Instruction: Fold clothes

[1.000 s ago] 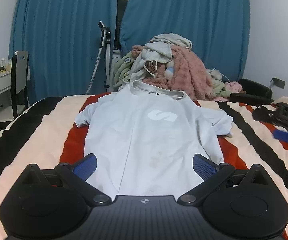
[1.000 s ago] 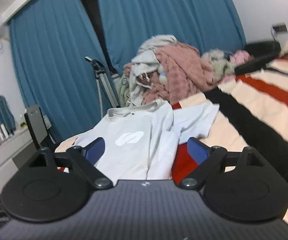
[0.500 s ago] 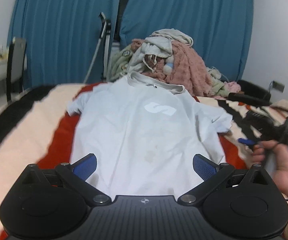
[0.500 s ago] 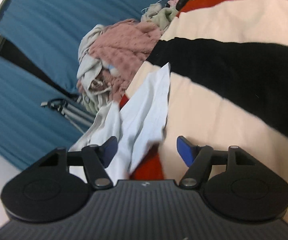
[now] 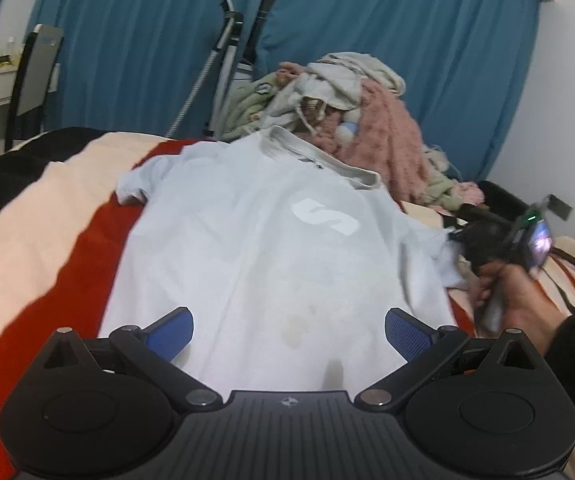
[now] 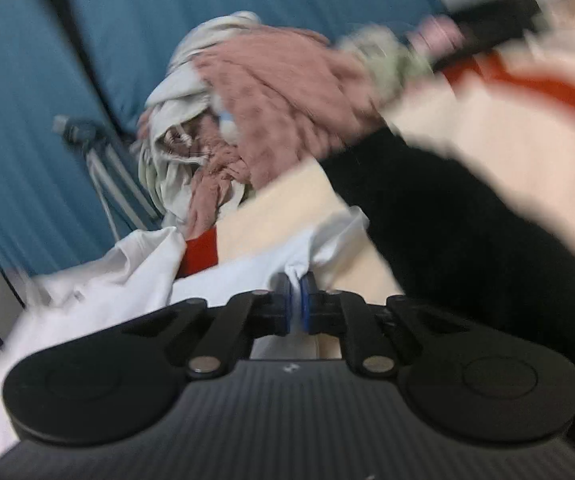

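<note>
Pale T-shirt (image 5: 255, 248) spread flat on the striped bed (image 5: 27, 220), collar far. Right tongs (image 6: 296, 300) are clamped on its right sleeve (image 6: 327, 236); left tongs (image 5: 287, 330) gape above the near hem. Light, limp cloth: best pinched at sleeves and hem corners.

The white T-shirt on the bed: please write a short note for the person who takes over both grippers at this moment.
Right gripper: shut on the sleeve of the white T-shirt, cloth pinched between the blue pads.
Left gripper: open, holding nothing, above the hem end of the shirt.
The shirt lies flat, logo up, on the striped bed cover; its collar points toward the pile of unfolded clothes in front of the blue curtains.
Done: shirt spread out, one sleeve gripped.
Left: no fold shows yet. Probably bring the gripped sleeve across the body, fold the other side, then the length.
</note>
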`<action>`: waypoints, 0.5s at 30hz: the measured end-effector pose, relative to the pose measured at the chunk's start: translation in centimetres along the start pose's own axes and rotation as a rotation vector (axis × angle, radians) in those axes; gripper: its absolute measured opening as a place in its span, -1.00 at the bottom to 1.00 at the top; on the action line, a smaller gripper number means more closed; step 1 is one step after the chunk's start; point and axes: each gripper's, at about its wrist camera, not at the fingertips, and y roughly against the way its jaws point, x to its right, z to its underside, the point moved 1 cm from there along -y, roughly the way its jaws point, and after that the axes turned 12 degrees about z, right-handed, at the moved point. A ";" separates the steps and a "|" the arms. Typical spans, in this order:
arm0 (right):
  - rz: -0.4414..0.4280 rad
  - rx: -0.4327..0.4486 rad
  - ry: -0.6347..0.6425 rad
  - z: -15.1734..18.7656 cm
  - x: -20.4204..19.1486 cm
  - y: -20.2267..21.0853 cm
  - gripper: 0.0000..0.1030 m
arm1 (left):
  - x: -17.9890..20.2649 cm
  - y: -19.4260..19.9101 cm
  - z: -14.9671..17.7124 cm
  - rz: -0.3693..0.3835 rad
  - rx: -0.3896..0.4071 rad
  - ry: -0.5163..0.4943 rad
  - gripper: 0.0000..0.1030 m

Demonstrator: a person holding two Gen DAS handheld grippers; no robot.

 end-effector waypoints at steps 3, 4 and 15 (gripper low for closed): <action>0.066 0.067 0.029 -3.3 0.8 0.0 -0.86 | -0.2 -0.1 -0.5 0.011 0.014 -0.008 0.99; 0.103 0.087 0.056 -4.4 1.2 -0.2 -0.86 | -0.2 0.0 -0.5 0.014 0.020 -0.010 0.99; 0.233 0.047 0.158 -4.3 3.9 -3.0 -0.28 | -0.4 -1.6 0.1 0.016 -0.030 -0.024 0.99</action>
